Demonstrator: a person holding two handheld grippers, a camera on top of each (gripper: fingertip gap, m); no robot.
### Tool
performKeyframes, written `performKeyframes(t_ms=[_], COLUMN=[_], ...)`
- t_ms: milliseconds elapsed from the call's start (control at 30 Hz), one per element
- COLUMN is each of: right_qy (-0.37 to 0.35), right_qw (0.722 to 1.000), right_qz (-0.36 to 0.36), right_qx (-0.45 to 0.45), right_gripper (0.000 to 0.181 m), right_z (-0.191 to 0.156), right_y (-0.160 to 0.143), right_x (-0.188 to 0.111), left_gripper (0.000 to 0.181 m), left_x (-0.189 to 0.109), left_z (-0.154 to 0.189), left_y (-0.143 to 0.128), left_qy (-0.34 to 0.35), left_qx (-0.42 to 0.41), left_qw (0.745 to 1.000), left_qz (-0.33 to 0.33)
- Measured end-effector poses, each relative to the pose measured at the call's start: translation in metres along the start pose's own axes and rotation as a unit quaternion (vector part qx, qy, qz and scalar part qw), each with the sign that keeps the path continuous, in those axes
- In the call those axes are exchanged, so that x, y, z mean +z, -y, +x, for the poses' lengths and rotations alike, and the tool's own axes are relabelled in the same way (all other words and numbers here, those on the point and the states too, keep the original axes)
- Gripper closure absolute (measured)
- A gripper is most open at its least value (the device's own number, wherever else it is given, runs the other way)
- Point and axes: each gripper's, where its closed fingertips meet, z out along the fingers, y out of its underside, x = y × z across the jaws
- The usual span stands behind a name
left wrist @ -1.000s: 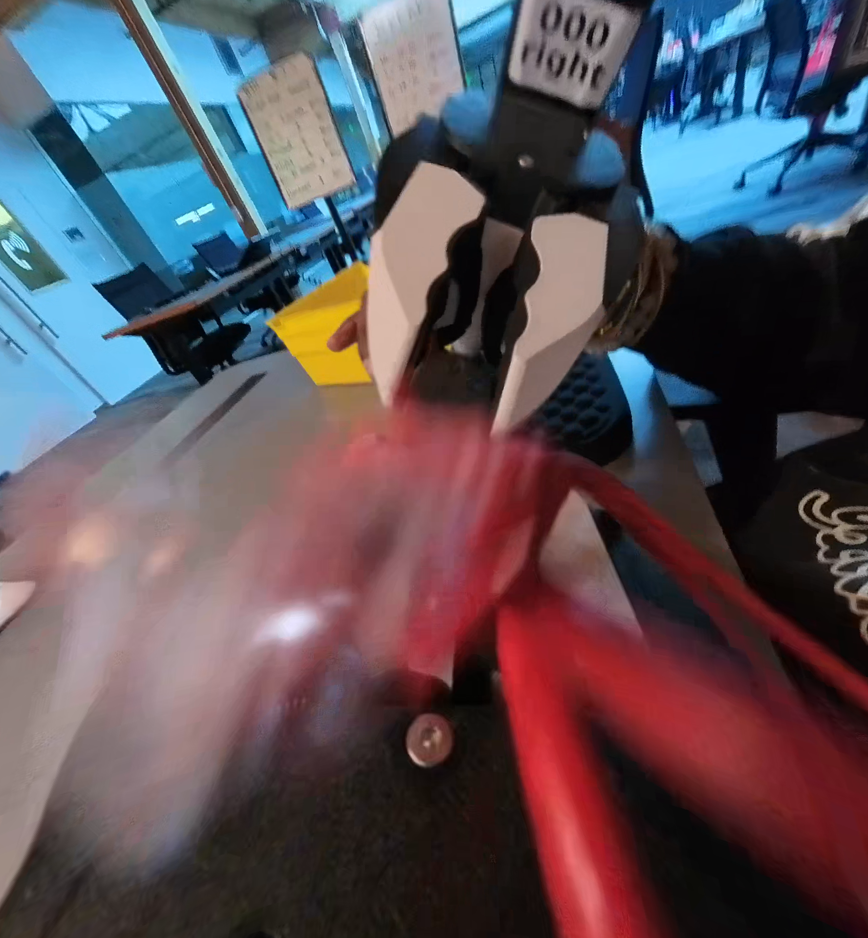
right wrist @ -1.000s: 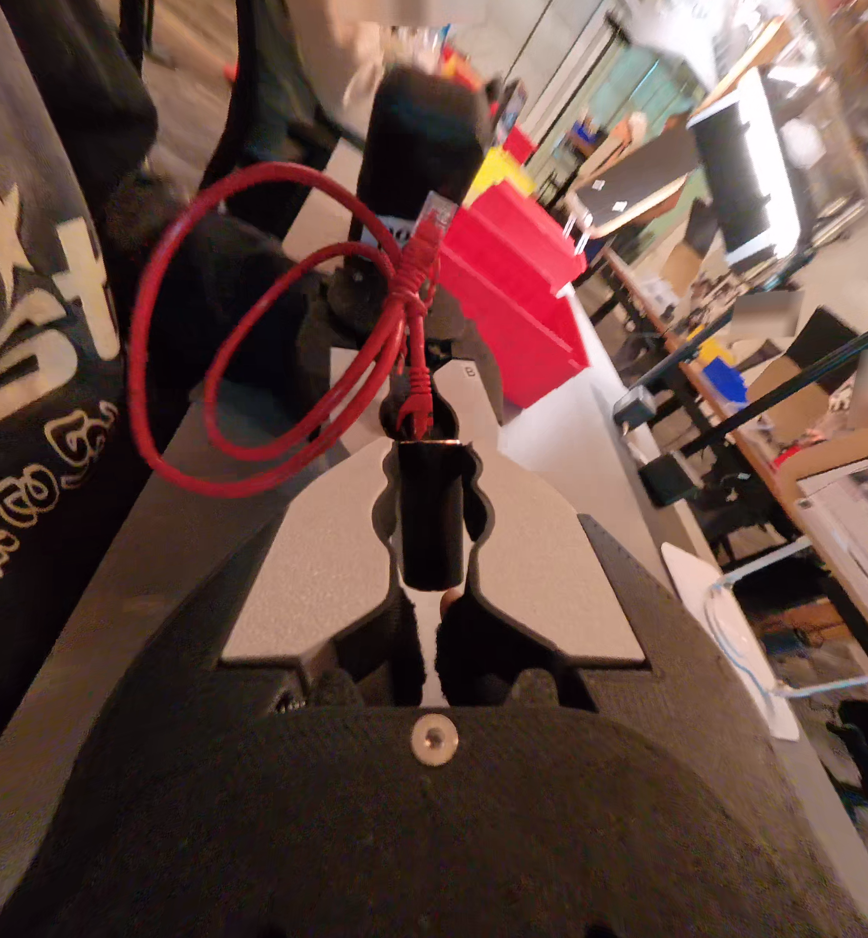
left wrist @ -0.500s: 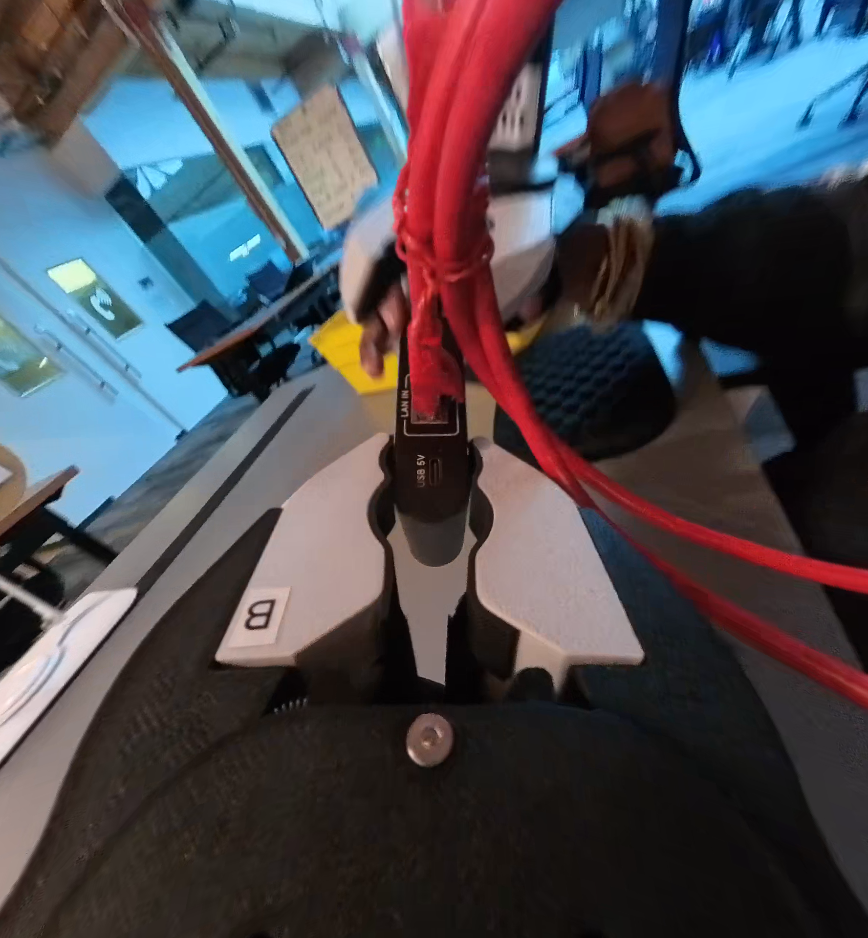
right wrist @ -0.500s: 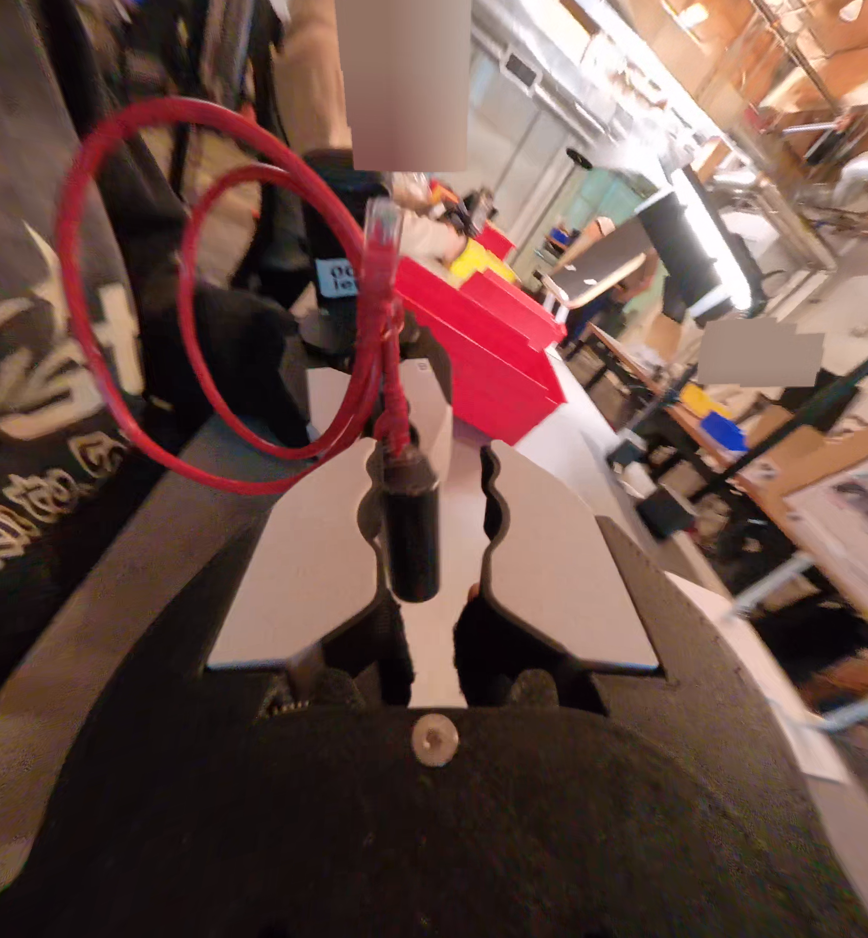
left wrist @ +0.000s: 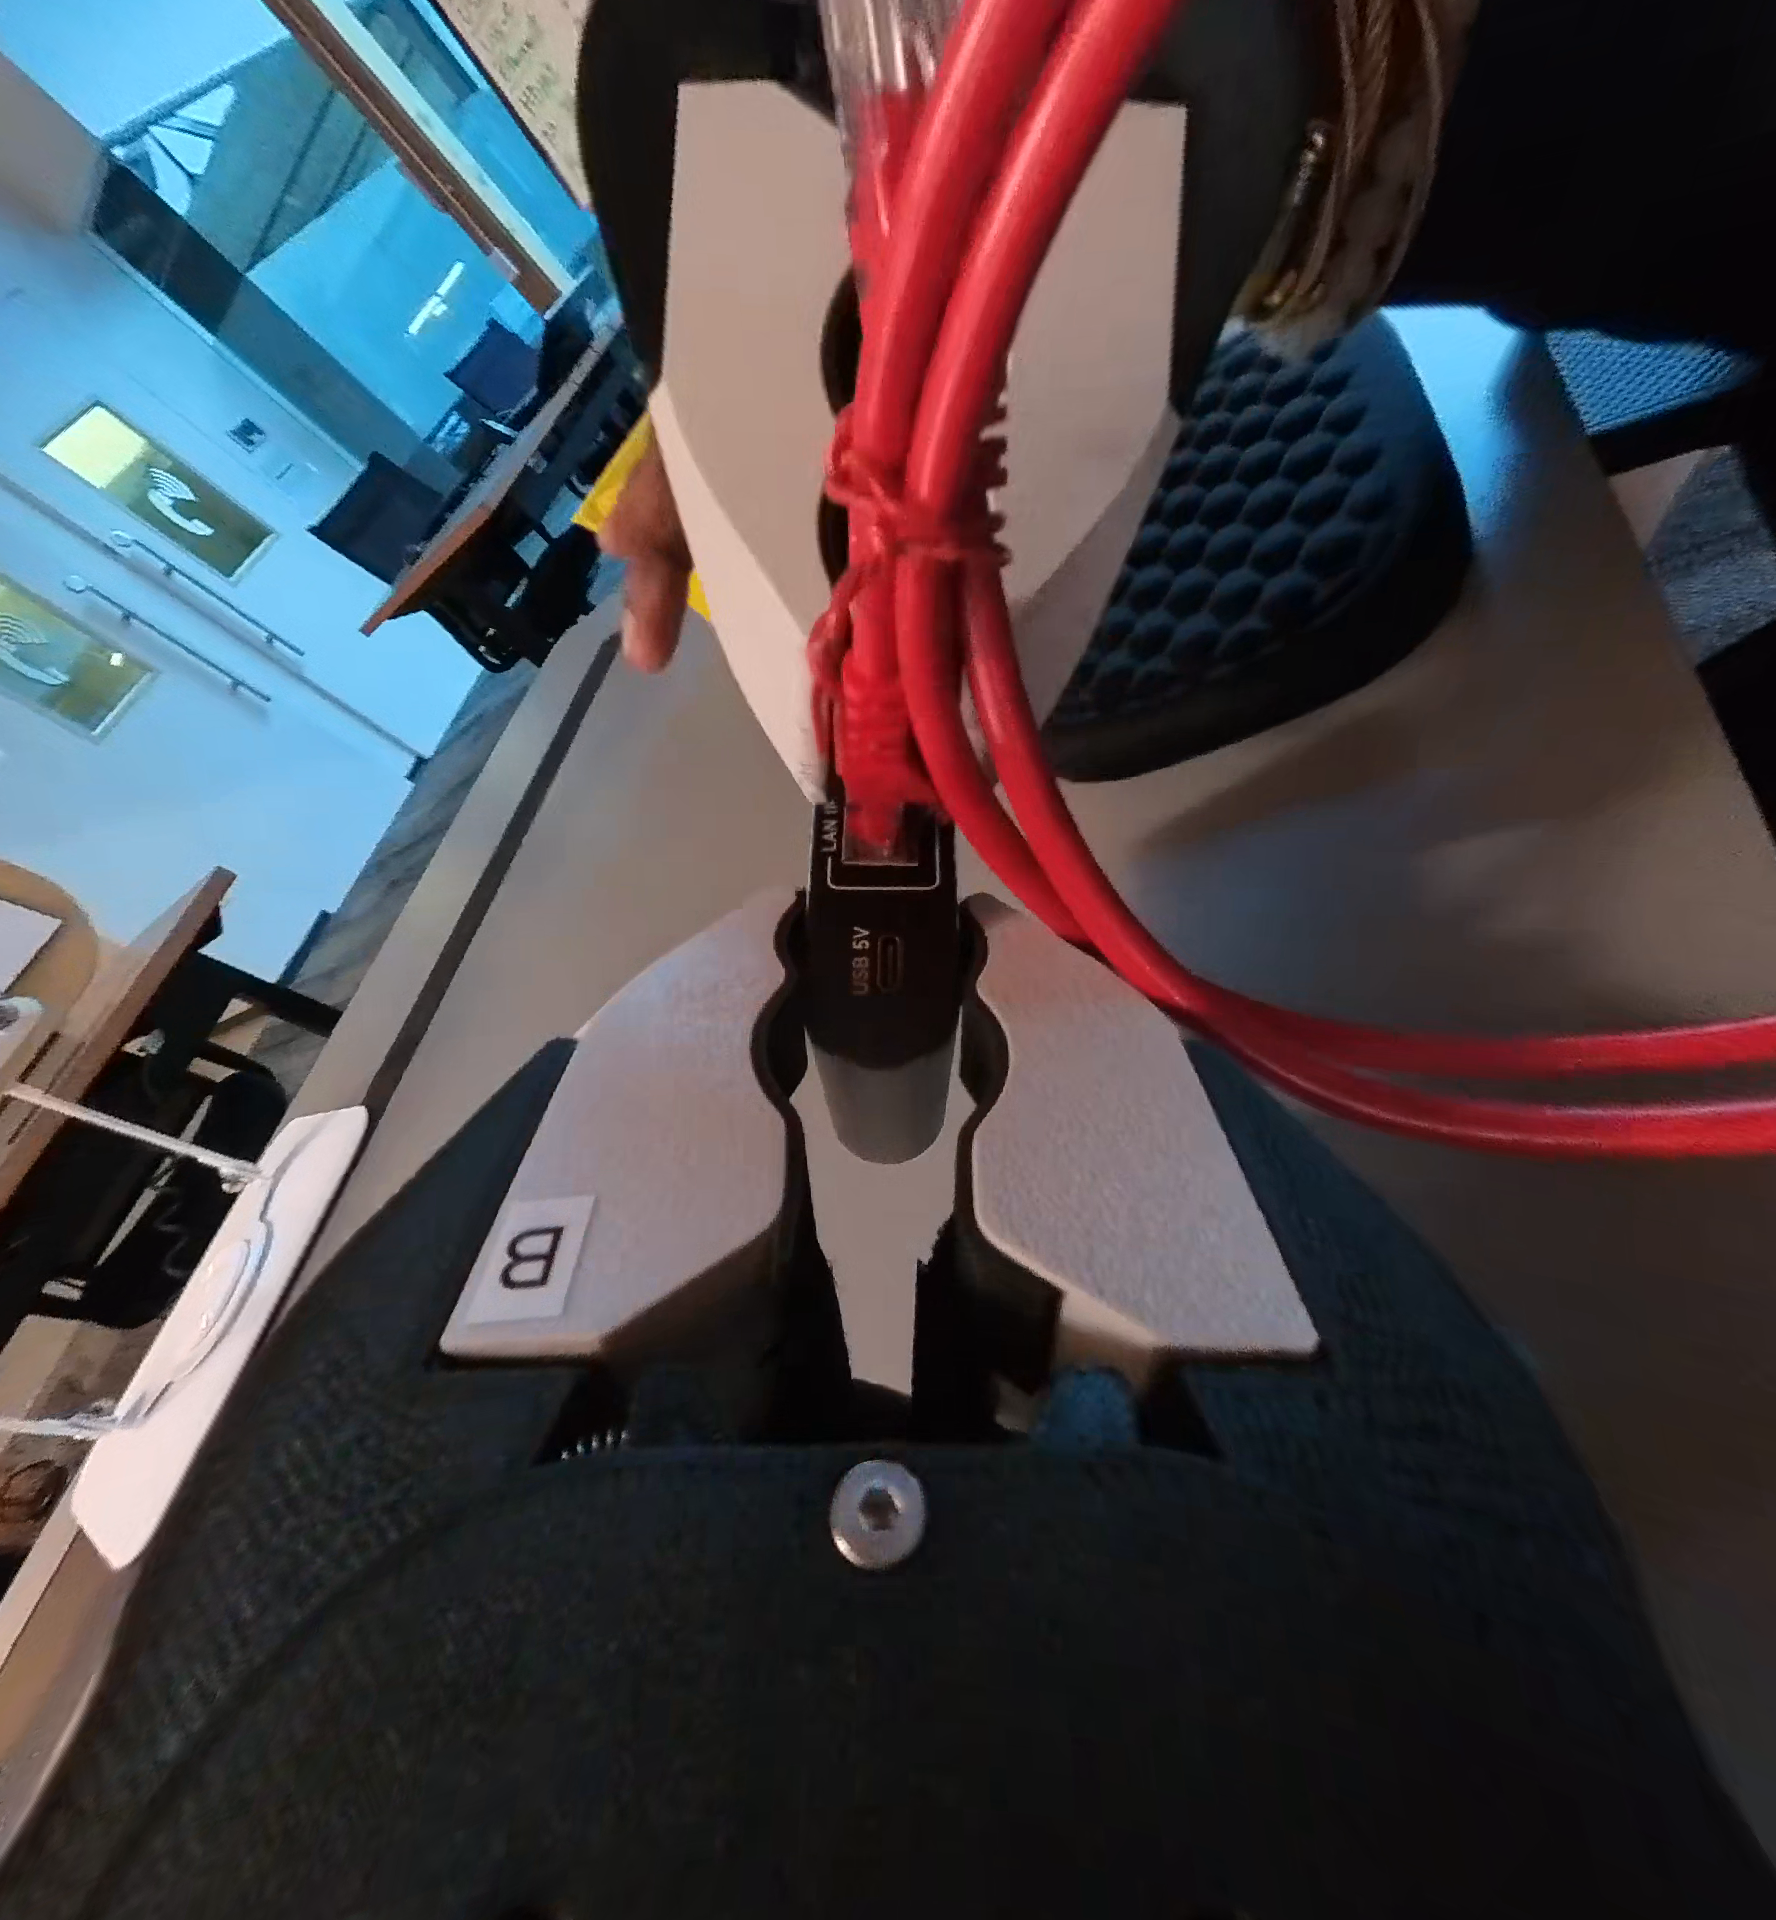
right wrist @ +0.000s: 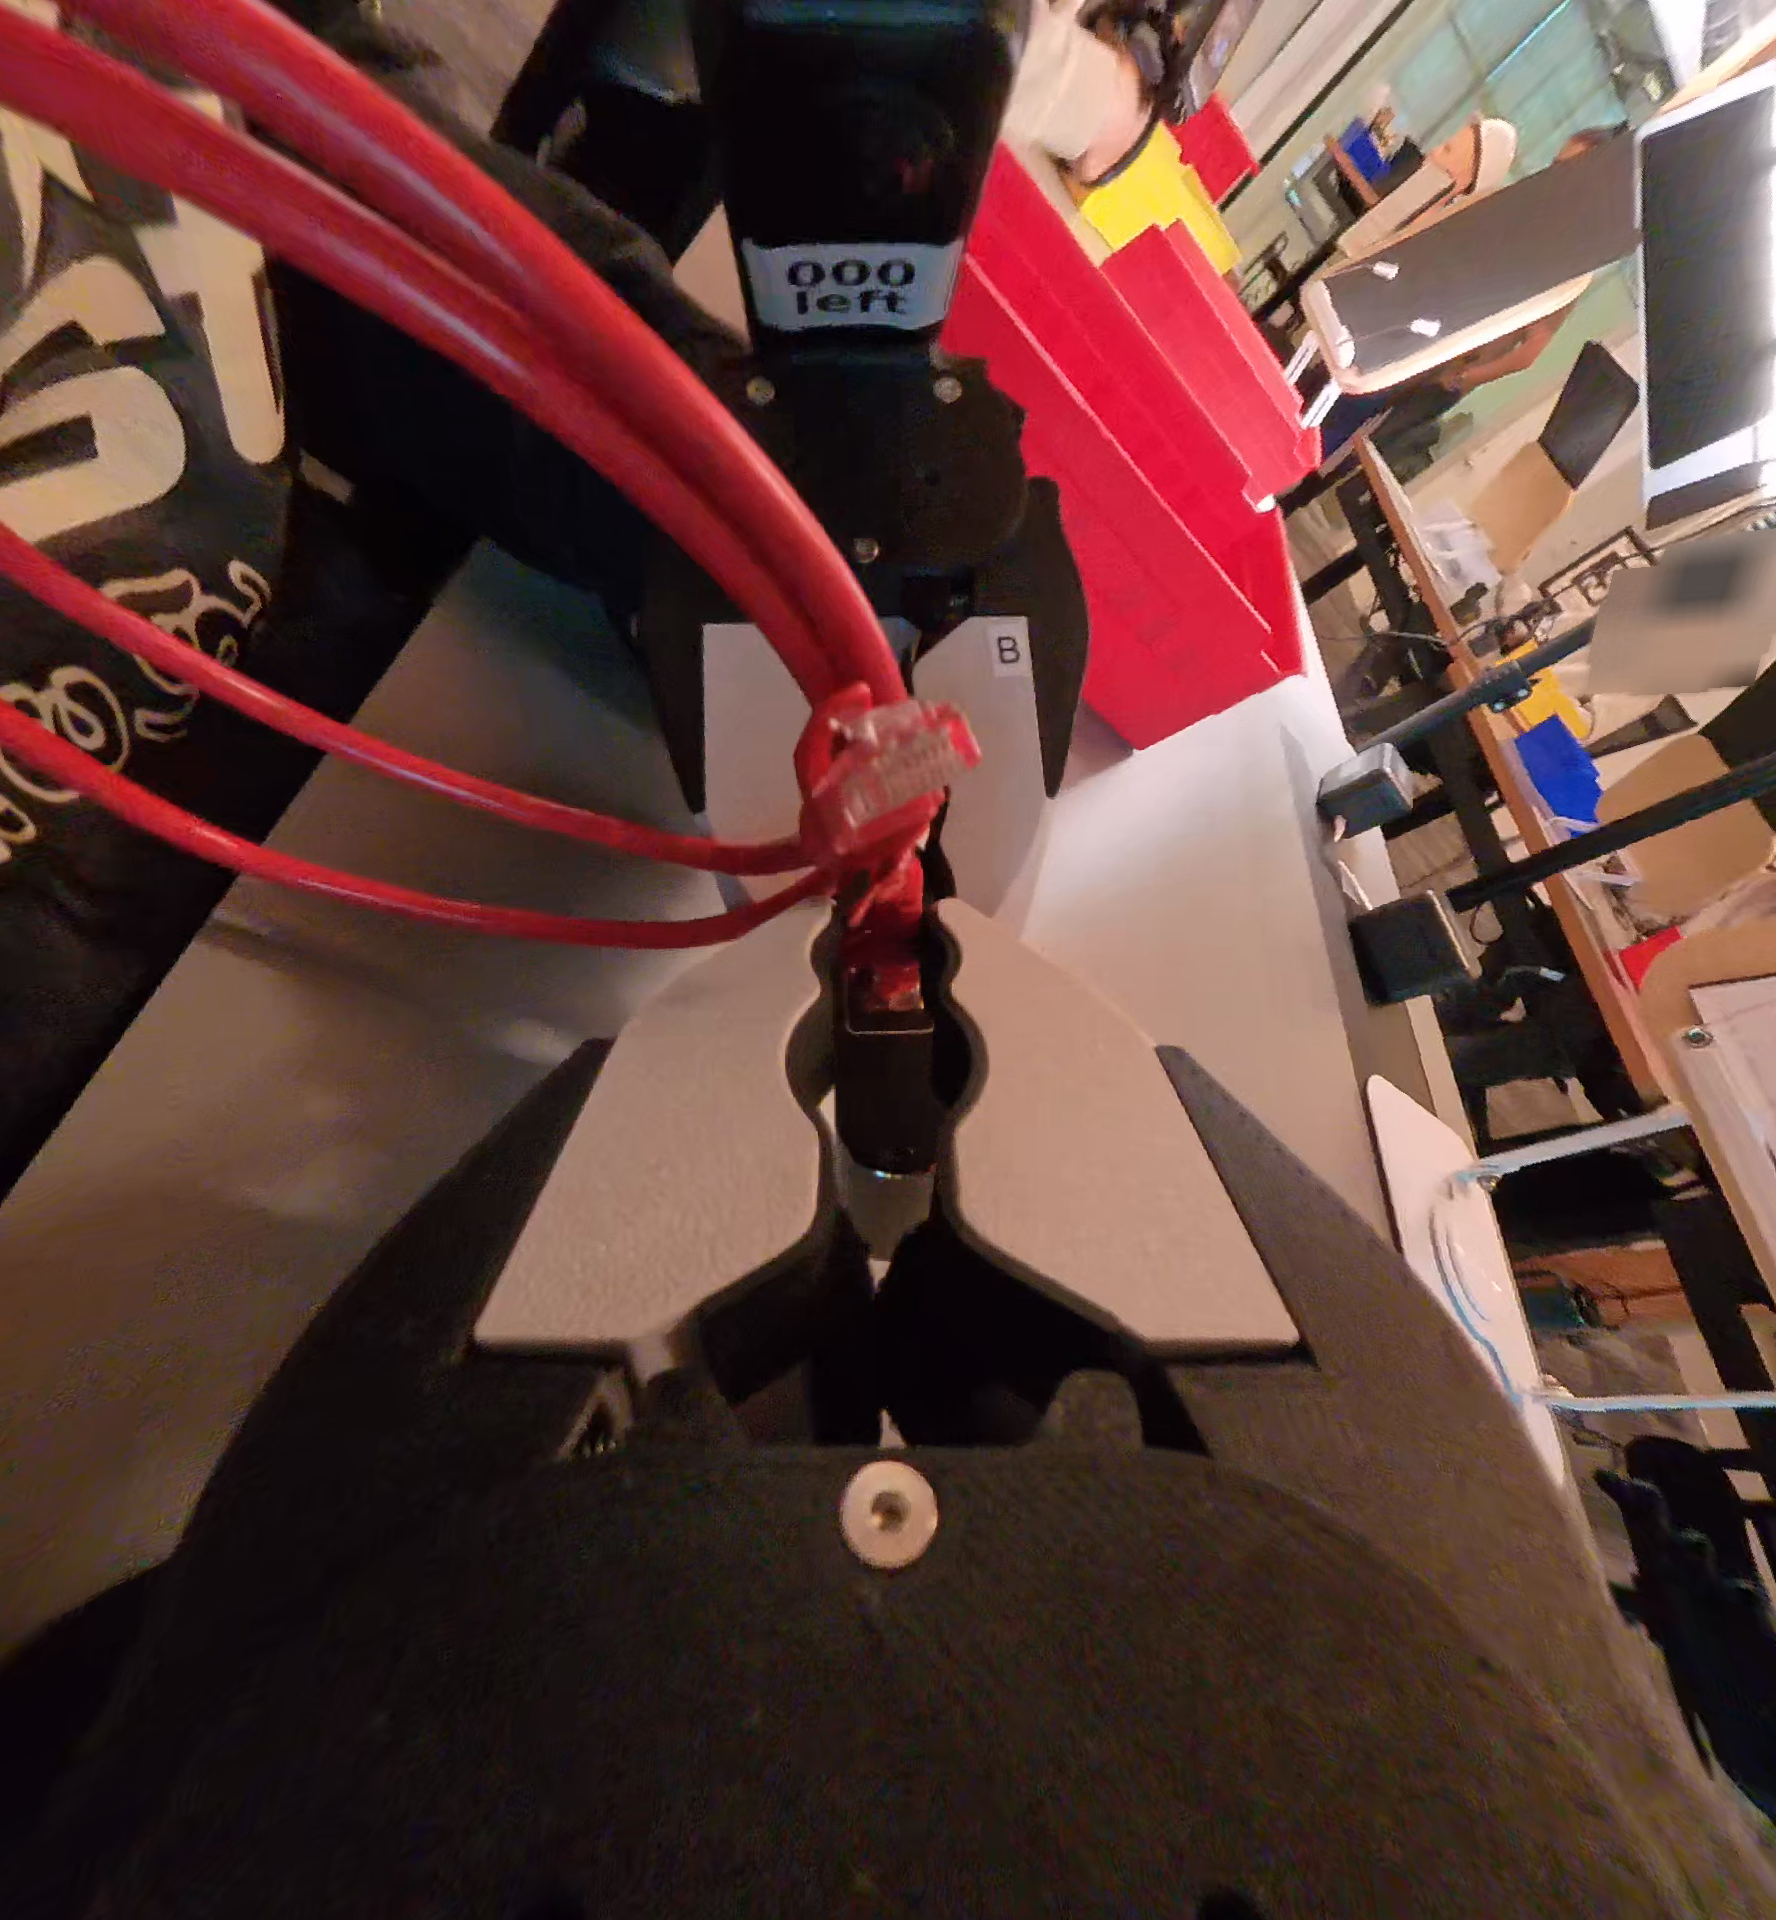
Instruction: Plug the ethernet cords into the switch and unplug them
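A small black switch stands between the fingers of my left gripper, which is shut on it. A red ethernet cord, coiled and tied, has one plug seated in the switch's port. The right gripper faces mine, fingertips at the port end. In the right wrist view the switch sits between the nearly closed fingers of my right gripper, with the plug in it. The cord's free clear plug hangs in front of the left gripper.
A grey table lies under both grippers. A black honeycomb pad is behind the right gripper. Red bins line the table's far side. A white disc sits at the table edge. The person's dark garment is close on the left. My two grippers' fingertips are within a few centimetres of each other.
One second ago only the right gripper held the switch. The left gripper then took it between its fingers. The right fingers spread, then narrowed again, and the two grippers moved closer together.
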Motion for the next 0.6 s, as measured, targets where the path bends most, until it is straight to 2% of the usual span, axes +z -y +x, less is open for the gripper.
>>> performKeyframes(t_ms=[167,233,333,433,500,567,600], right_qy=[-0.017,-0.023,-0.021,0.0,0.015,0.033,0.029], right_qw=[0.997,0.99,0.962,0.923,0.902,0.896,0.898], right_qz=[0.075,0.129,0.247,0.34,0.382,0.397,0.397], right_qx=[0.031,0.056,0.118,0.18,0.198,0.195,0.185], right_gripper=[0.17,0.17,0.17,0.171,0.171,0.17,0.169], right_z=[0.01,0.015,0.024,0.028,0.026,0.021,0.02], right_y=[0.009,0.017,0.037,0.05,0.06,0.066,0.066], right_x=[-0.007,-0.015,-0.029,-0.038,-0.041,-0.038,-0.037], left_gripper=[0.153,0.149,0.135,0.131,0.132,0.153,0.155], left_x=[-0.005,-0.006,-0.007,-0.015,-0.022,-0.029,-0.029], left_z=[-0.011,-0.015,-0.018,-0.015,-0.016,-0.011,-0.009], left_y=[0.007,0.01,0.018,0.041,0.054,0.066,0.067], left_qy=[0.024,0.037,0.044,0.022,0.015,0.002,0.001], left_qx=[-0.039,-0.045,-0.061,-0.103,-0.128,-0.124,-0.113], left_qw=[0.998,0.997,0.995,0.983,0.972,0.964,0.966], left_qz=[0.036,0.046,0.072,0.147,0.195,0.235,0.232])
